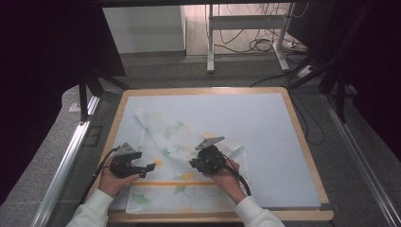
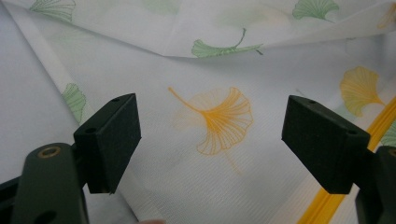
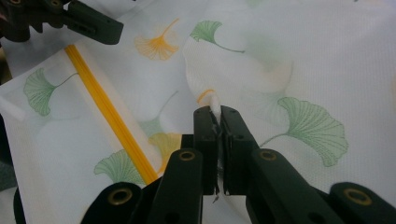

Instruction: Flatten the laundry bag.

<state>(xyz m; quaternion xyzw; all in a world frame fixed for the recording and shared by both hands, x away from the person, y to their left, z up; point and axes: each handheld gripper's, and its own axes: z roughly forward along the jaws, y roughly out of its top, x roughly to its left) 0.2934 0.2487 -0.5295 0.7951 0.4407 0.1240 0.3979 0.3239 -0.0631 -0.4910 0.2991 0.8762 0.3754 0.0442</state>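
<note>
A white cloth [image 1: 182, 161] printed with green and yellow ginkgo leaves is lying partly folded on the worktop [image 1: 265, 127], towards its near left corner, with one point reaching out towards the far left. The right gripper [image 1: 195, 164] is pinching a fold of the cloth [image 3: 219, 84] between its fingers [image 3: 205, 130], which are pressing together with the fabric bunching out above them; this grip is likely lifting one layer so that it can be carried across and folded over. The left gripper [image 1: 150, 167] is hovering near the near left edge of the worktop with its fingers [image 2: 109, 140] standing wide apart and nothing between them, just above a yellow leaf and close to the yellow stripe [image 2: 327, 205]. It seems to be waiting there either to pin the lower layer down or to take hold of an edge, so the cloth is not dragging along while the right gripper is pulling.
</note>
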